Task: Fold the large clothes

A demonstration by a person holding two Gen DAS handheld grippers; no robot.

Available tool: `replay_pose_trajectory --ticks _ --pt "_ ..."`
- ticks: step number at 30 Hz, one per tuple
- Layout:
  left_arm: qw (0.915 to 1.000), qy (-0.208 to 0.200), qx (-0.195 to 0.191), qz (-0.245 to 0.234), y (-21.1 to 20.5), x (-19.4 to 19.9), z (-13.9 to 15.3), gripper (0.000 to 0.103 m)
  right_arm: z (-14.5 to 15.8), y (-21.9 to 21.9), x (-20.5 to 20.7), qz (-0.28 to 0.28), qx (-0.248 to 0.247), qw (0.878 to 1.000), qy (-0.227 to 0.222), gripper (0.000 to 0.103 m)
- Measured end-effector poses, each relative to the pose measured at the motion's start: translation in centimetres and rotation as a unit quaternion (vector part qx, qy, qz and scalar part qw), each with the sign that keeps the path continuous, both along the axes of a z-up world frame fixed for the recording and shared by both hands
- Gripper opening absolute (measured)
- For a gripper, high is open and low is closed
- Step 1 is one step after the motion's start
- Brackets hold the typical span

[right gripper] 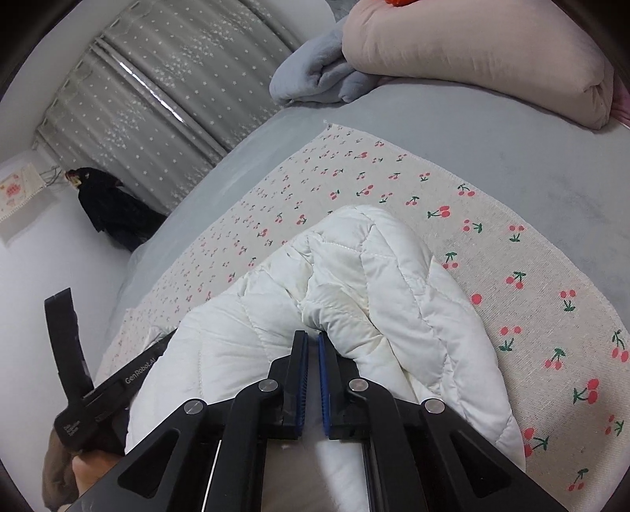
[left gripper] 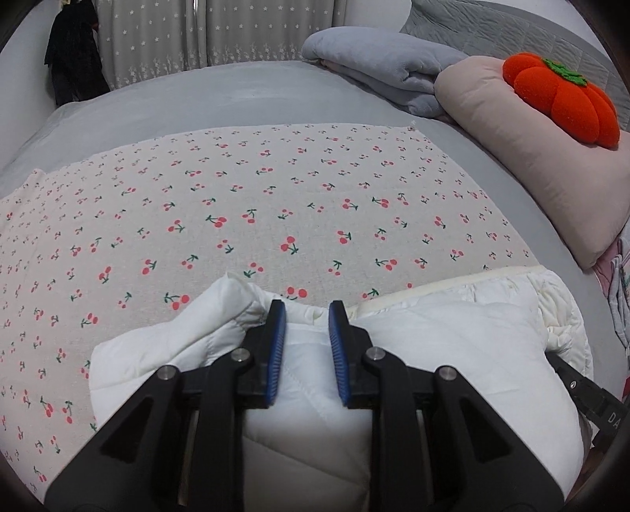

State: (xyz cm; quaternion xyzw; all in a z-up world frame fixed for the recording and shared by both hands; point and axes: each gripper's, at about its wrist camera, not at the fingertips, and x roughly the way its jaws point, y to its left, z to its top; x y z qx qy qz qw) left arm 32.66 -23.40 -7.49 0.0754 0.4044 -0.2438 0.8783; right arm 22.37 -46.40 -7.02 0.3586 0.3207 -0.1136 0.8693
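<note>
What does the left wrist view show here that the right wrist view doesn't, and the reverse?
Left wrist only: the whole orange pumpkin cushion and the left gripper, its jaws set around a bunch of the white quilted garment.

Right wrist only: the right gripper shut on the garment, and a wall hanging.

Both: cherry-print cloth, beige pillow, folded grey blanket, starred curtains.

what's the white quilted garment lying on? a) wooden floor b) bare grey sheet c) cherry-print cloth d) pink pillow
c, the white quilted garment lies on the cherry-print cloth, which is spread over the grey bed.
</note>
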Motion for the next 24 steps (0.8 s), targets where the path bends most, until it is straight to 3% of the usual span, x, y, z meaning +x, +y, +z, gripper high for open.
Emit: replay_pose_trajectory --ticks 4,6,8,12,16,20,24 --pt "0.9997 -0.004 -0.020 0.011 1.7 -1.8 2.1 0.028 0.1 -0.1 -0.5 0.007 0.002 1.000 -0.013 0.004" --pt "0.9992 -0.009 -0.036 0.015 3.0 -3.6 3.9 0.040 0.5 -0.2 -1.0 0.018 0.009 1.000 -0.020 0.009" --pt "0.9987 -0.030 -0.040 0.011 4.1 -6.1 5.6 0.063 1.3 -0.3 -1.5 0.025 0.015 0.999 -0.022 0.018" --pt "0.9977 -0.064 -0.020 -0.014 5.7 -10.8 7.5 0.063 4.1 0.9 -3.3 0.039 -0.028 0.998 -0.034 0.050" --pt "0.9981 -0.051 -0.027 -0.024 7.2 -14.5 7.6 0.064 6.7 2.8 -5.7 0.049 -0.091 0.994 -0.037 0.051" --pt "0.9978 -0.039 -0.049 -0.023 8.4 -17.0 6.9 0.064 7.9 3.8 -8.3 0.060 -0.105 0.992 -0.045 0.051" --pt "0.9966 -0.049 -0.061 -0.026 9.3 -18.9 5.1 0.066 7.9 4.5 -9.4 0.073 -0.129 0.989 -0.020 0.051"
